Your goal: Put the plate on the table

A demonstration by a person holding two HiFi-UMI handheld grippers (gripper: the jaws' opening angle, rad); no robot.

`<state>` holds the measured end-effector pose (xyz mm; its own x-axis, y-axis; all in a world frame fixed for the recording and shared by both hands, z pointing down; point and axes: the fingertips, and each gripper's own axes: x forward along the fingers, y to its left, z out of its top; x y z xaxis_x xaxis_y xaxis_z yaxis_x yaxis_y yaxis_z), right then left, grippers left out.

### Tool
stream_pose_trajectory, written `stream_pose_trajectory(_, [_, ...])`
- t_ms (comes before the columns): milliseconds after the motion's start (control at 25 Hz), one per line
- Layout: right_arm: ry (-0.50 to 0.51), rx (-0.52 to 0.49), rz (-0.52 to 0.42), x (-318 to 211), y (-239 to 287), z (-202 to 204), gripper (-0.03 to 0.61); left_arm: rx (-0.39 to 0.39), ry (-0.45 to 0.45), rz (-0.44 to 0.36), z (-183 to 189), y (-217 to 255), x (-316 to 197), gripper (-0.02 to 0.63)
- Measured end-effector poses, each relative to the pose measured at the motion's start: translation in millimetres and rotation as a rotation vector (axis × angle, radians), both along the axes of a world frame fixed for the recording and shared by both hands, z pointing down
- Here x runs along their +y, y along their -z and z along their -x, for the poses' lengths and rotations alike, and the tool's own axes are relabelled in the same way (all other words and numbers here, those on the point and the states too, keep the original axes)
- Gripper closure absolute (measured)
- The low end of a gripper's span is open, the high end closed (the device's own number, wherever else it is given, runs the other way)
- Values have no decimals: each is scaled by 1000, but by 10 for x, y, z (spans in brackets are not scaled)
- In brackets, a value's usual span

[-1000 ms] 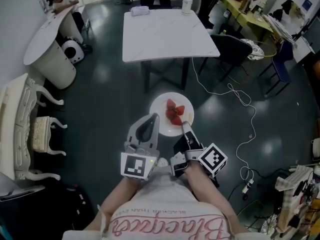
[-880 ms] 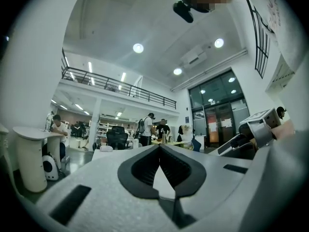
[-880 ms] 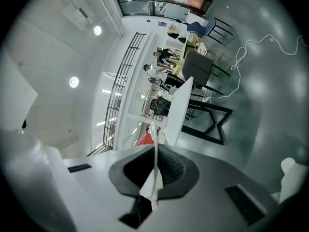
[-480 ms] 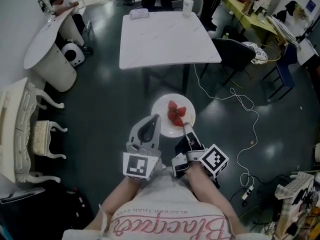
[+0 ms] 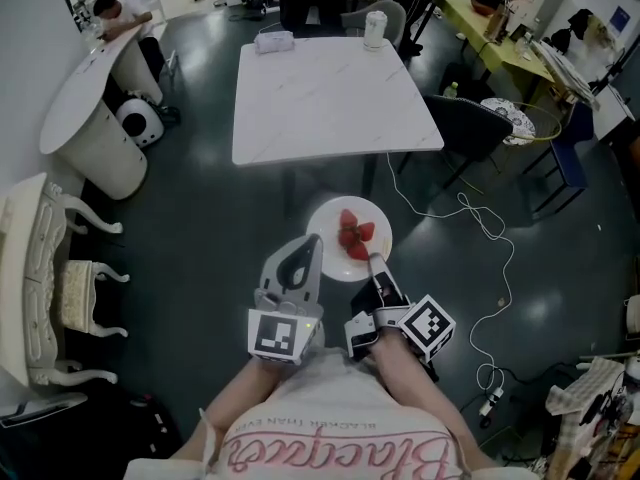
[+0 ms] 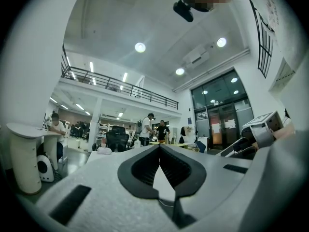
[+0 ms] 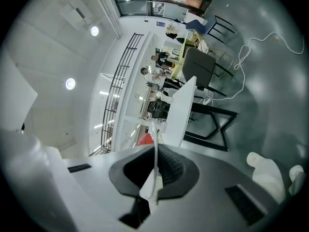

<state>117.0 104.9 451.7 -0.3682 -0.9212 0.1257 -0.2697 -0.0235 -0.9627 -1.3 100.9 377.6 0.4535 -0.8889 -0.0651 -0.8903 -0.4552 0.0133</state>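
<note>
Cannot identify the two small things (image 5: 273,40) at the worktop's (image 5: 330,98) far edge. Loses the plate's (image 5: 335,223) near rim under the right gripper (image 5: 372,261). Glimpses only a sliver of red pieces (image 7: 145,140) past its jaws.

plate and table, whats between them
In the head view, only dark floor and the table's legs show between the plate and the table.

Bright, even light is cast by round ceiling lights (image 6: 140,47), and pale reflections are thrown on the dark floor (image 5: 200,228). Both gripper views are warped by fisheye distortion and vignetted black.
</note>
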Motion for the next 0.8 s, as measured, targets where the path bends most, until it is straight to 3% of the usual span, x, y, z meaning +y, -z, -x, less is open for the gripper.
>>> stream_pose_trajectory(240, [-6, 51, 3, -693, 0, 68, 568, 9, -17, -21, 67, 64, -716, 609])
stream_pose_trajectory(560, [-35, 32, -7, -1661, 38, 131, 568, 4, -44, -23, 124, 111, -1695, 609])
stream_pose_trajectory(800, [-45, 25, 16, -2290, -76, 249, 568, 16, -45, 18, 264, 28, -2373, 609])
